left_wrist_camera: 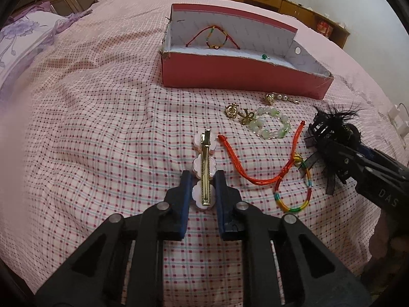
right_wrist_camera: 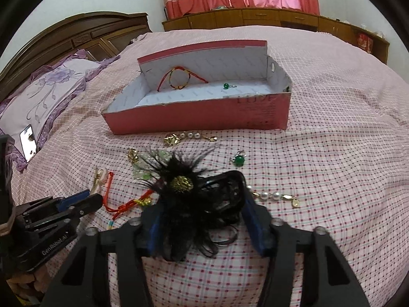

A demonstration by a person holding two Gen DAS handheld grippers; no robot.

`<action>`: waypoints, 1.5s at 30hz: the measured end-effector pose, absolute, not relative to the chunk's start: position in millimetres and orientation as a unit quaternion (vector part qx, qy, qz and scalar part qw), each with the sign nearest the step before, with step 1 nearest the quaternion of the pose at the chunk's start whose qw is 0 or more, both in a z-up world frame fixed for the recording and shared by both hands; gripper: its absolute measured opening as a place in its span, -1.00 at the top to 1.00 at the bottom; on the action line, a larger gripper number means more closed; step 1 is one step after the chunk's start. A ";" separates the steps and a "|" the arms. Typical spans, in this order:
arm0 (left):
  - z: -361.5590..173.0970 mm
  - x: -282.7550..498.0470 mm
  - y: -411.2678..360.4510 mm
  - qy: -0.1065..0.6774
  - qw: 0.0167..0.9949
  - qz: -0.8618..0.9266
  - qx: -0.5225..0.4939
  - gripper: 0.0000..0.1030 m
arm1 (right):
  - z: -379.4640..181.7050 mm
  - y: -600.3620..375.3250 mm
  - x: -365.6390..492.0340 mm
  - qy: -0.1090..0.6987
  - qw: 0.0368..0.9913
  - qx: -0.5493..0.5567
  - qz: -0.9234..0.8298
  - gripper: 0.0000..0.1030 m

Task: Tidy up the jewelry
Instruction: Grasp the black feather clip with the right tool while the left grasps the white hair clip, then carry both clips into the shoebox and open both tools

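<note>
pink-checked sheet covers the bed (left_wrist_camera: 102, 128) in the left wrist view. the left gripper (left_wrist_camera: 202, 179) has its blue pads (left_wrist_camera: 185, 192) pressed onto the near end of a hair clip (left_wrist_camera: 204, 168), a gold bar on pale scalloped flowers, lying lengthwise between the fingers. right of the clip lies a red cord (left_wrist_camera: 245, 168) joined to a rainbow loop (left_wrist_camera: 294, 192). beyond that sit two gold earrings (left_wrist_camera: 240, 113), touching a green bead bracelet (left_wrist_camera: 272, 125), and a pearl charm (left_wrist_camera: 281, 98) just beside the box front. the red box (left_wrist_camera: 242, 76) stands open farther back, with a cord bracelet (left_wrist_camera: 214, 38) against its back wall and a green ring (left_wrist_camera: 263, 56) on its floor. at the right edge the right gripper (left_wrist_camera: 329, 151) reaches in around a black feather clip (left_wrist_camera: 337, 125).

in the right wrist view the right gripper (right_wrist_camera: 202, 217) straddles the feather clip (right_wrist_camera: 189, 192); its blue pads (right_wrist_camera: 255, 225) sit at the clip's sides, though the feathers hide whether they press on it. a second pearl charm (right_wrist_camera: 278, 197) lies just right of the fingers, and a loose green ring (right_wrist_camera: 239, 160) lies farther out. the box (right_wrist_camera: 204, 117) stands beyond, holding the bracelet (right_wrist_camera: 180, 78) and ring (right_wrist_camera: 226, 86). the left gripper (right_wrist_camera: 84, 199) enters low at the left, near the red cord (right_wrist_camera: 122, 204). a phone (right_wrist_camera: 28, 140) rests on a purple pillow (right_wrist_camera: 51, 87) at far left.
</note>
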State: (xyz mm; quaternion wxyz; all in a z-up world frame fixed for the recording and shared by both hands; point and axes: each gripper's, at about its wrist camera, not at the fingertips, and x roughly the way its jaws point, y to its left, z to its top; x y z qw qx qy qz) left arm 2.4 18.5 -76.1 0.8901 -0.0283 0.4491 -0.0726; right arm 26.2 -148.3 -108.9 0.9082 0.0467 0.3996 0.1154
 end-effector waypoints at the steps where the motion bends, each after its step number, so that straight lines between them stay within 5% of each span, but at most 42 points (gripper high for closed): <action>1: -75.2 2.0 19.4 0.448 0.890 -0.074 -0.033 0.81 | -108.8 -150.2 25.9 0.397 0.909 0.051 0.118 -0.02; 45: 26.4 -34.9 25.1 0.306 0.945 -0.095 -0.068 1.00 | -34.8 -170.9 -27.3 0.266 0.954 0.059 0.123 0.05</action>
